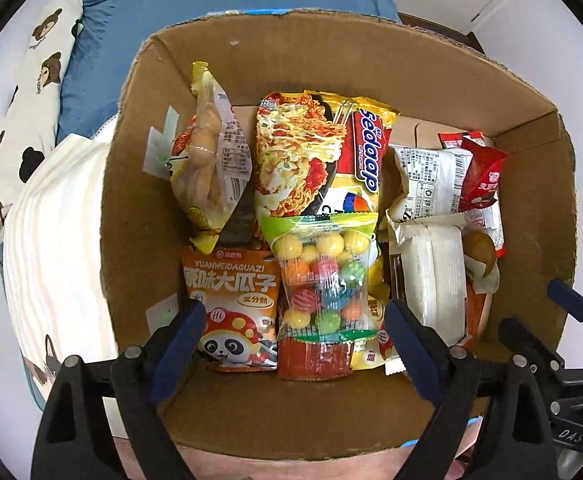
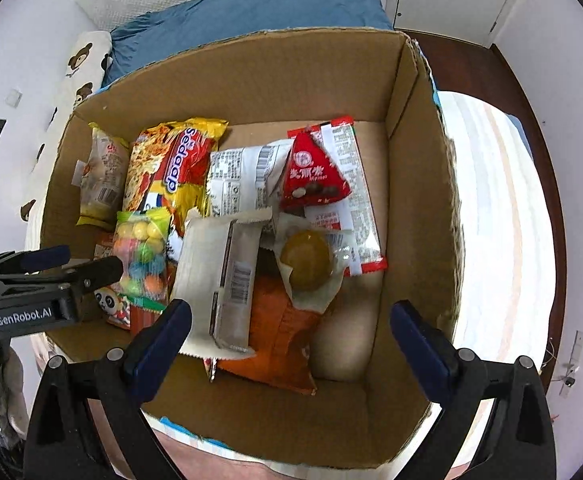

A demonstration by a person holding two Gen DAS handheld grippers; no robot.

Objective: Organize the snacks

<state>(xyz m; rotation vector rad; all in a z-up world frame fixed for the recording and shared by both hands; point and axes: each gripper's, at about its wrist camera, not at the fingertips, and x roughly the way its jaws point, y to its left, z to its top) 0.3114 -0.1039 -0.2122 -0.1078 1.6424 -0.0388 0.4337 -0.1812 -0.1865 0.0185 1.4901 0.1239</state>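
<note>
An open cardboard box [image 1: 331, 60] holds several snack packs. In the left wrist view I see a Sedaap noodle pack [image 1: 315, 156], a clear bag of coloured gumballs [image 1: 323, 280], an orange sunflower-seed pack with a panda [image 1: 231, 308] and a white wrapped bar [image 1: 431, 272]. My left gripper [image 1: 295, 344] is open and empty, just above the gumball bag. In the right wrist view the box [image 2: 423, 200] shows a red triangular pack [image 2: 311, 176], a round yellow-brown sweet in clear wrap [image 2: 307, 260], a white bar [image 2: 219, 276] and an orange bag [image 2: 279, 340]. My right gripper [image 2: 291, 336] is open and empty above them.
The box sits on a bed with a striped white cover [image 1: 51, 240], a blue pillow [image 1: 151, 20] and a bear-print pillow [image 1: 23, 100]. The left gripper [image 2: 51, 280] shows at the left edge of the right wrist view. A dark wooden bed frame [image 2: 531, 120] runs at the right.
</note>
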